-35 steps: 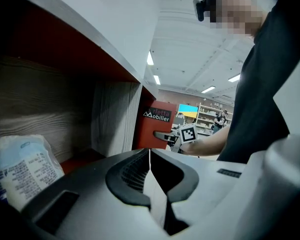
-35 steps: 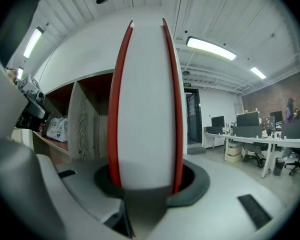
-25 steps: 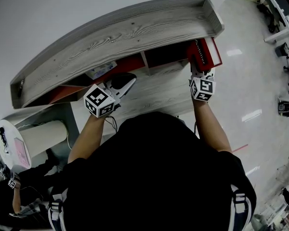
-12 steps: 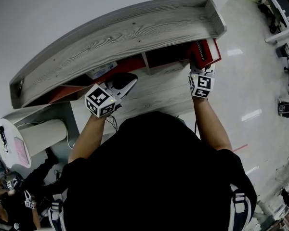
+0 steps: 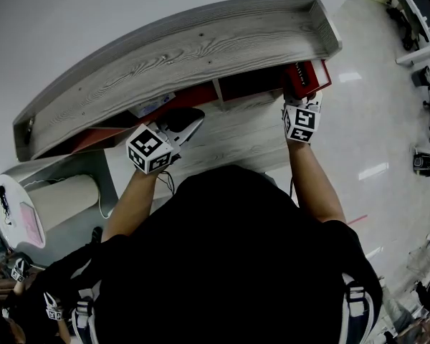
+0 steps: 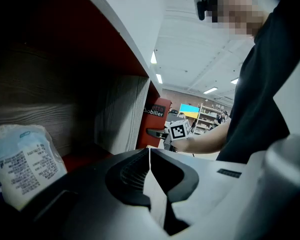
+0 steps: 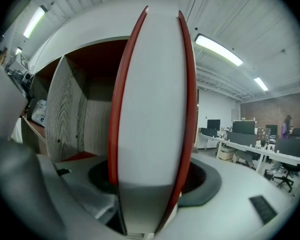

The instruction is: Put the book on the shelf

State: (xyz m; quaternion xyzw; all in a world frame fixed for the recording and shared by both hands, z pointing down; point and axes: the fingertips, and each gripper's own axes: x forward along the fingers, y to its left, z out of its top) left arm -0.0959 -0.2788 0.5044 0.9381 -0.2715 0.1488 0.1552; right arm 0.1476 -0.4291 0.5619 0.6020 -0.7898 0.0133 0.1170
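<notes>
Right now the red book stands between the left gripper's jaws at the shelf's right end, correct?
No: the red book stands between the right gripper's jaws, which have just been opening, at the shelf's right end; the right gripper view shows it. The left gripper is shut and empty.

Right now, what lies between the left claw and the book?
Head view: the upright divider and bare desktop lie between left claw and book.
</notes>
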